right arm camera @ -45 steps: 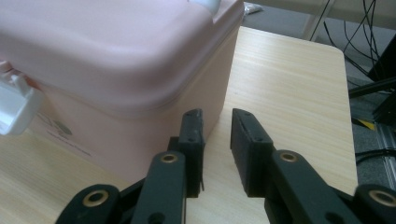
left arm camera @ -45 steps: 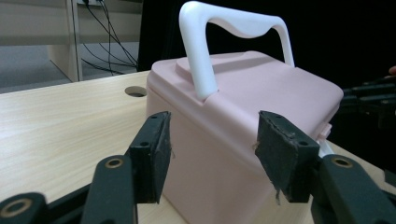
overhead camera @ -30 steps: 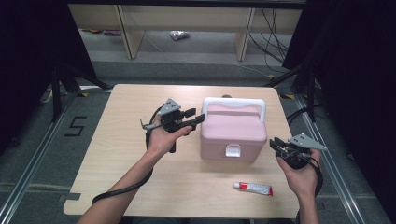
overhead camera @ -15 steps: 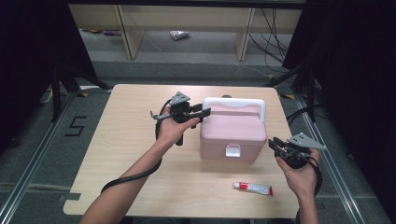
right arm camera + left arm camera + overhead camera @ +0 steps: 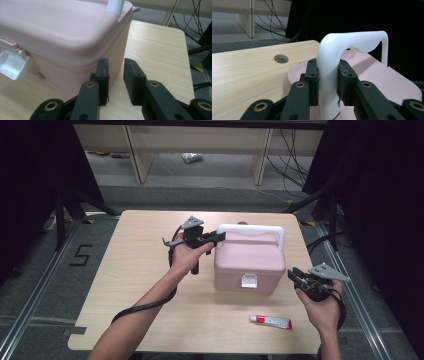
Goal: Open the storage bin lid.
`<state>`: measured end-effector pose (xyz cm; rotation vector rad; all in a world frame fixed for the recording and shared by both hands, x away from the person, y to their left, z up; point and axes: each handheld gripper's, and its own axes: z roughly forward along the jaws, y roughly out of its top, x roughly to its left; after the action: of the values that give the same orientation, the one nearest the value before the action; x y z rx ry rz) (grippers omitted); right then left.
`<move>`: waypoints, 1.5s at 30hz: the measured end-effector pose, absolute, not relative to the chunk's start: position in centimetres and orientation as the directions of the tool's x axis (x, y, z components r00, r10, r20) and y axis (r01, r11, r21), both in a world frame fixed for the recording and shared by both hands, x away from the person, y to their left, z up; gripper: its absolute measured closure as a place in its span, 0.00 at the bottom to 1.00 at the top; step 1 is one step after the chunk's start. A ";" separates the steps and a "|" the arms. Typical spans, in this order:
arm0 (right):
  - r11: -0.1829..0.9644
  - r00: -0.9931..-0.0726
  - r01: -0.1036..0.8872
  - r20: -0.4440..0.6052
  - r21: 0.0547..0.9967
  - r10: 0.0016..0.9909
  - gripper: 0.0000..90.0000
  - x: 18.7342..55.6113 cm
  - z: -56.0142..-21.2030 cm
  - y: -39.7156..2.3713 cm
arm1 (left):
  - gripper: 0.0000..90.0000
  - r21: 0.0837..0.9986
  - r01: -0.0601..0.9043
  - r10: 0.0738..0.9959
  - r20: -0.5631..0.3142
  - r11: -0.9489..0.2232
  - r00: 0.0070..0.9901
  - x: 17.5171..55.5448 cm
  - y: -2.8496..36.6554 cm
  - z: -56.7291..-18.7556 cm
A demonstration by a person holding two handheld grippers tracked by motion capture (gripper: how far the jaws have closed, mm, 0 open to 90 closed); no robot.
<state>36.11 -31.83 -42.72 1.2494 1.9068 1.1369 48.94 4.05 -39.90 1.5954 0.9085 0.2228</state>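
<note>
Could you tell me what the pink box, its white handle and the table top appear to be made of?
Pink box: likely moulded plastic, smooth with rounded edges. White handle: probably plastic too, with a soft sheen. Table top: light wood-grain surface, possibly laminate.

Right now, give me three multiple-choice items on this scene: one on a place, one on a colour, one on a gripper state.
1. Where does the small white-and-red tube lie?
A. on the pink plastic box
B. on the wooden table in front of the box
C. on the floor

2. What colour is the box's arched handle?
A. white
B. black
C. pink

3. What is the left gripper doing?
A. hanging open over the table
B. clamped on the latch
C. shut on the handle

Answers: 1 B, the tube rests on the table near the box. 2 A, it is white against the pink lid. 3 C, both pads press the handle's upright.
</note>
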 end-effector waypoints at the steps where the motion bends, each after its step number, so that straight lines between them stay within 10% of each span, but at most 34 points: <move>1: 0.196 -0.389 0.421 -0.019 0.885 0.921 0.83 36.1 -42.7 -31.8 | 0.81 0.905 0.424 0.656 -0.340 0.033 0.674 48.9 4.1 -39.9; 12: 0.149 -0.407 0.416 0.037 0.897 0.913 1.00 35.0 -42.1 -31.2 | 0.81 0.869 0.489 0.639 -0.417 0.072 0.646 49.6 4.1 -39.1; 29: 0.126 -0.440 0.421 0.081 0.898 0.894 1.00 35.1 -41.7 -30.0 | 0.81 0.844 0.528 0.620 -0.465 0.094 0.632 50.2 4.2 -38.6; 39: 0.131 -0.440 0.394 0.061 0.910 0.896 1.00 35.3 -41.1 -30.0 | 0.59 0.904 0.427 0.641 -0.341 0.023 0.688 49.0 5.5 -38.1; 45: 0.135 -0.441 0.379 0.050 0.916 0.896 1.00 35.4 -40.8 -29.9 | 0.72 0.937 0.350 0.631 -0.267 -0.008 0.728 46.7 7.0 -37.6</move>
<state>35.39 -29.85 -40.81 1.2209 1.8924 1.2827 46.69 7.03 -37.55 1.6172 0.8084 0.2653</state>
